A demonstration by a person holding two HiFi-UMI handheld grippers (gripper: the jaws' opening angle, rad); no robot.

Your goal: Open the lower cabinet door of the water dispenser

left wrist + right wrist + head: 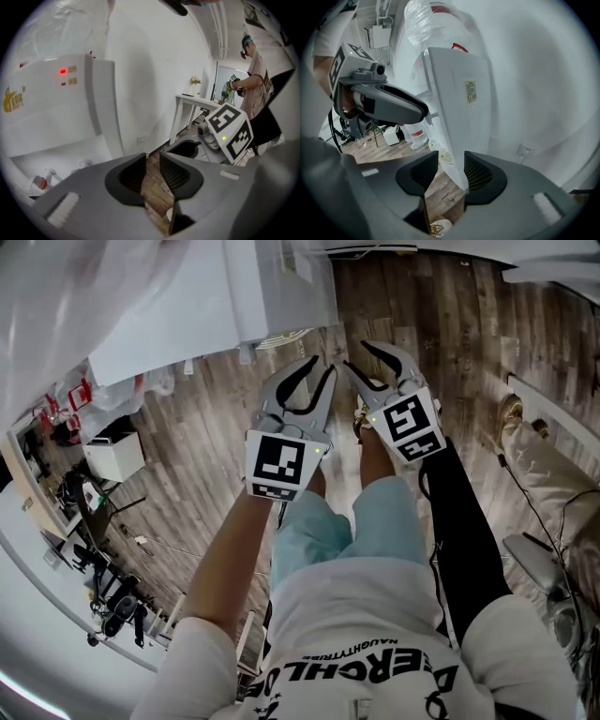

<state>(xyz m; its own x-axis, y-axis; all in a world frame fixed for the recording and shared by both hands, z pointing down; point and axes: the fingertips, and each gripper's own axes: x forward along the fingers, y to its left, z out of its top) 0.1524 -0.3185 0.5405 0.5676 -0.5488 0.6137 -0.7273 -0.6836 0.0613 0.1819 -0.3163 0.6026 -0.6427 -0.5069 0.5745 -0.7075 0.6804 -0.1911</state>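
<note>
Both the left gripper (pixel 321 367) and the right gripper (pixel 359 356) hang empty, jaws parted, just short of the water dispenser (pixel 281 287), whose lower door (I can't see it) probably lies ahead and lower, nearer the left one.
</note>
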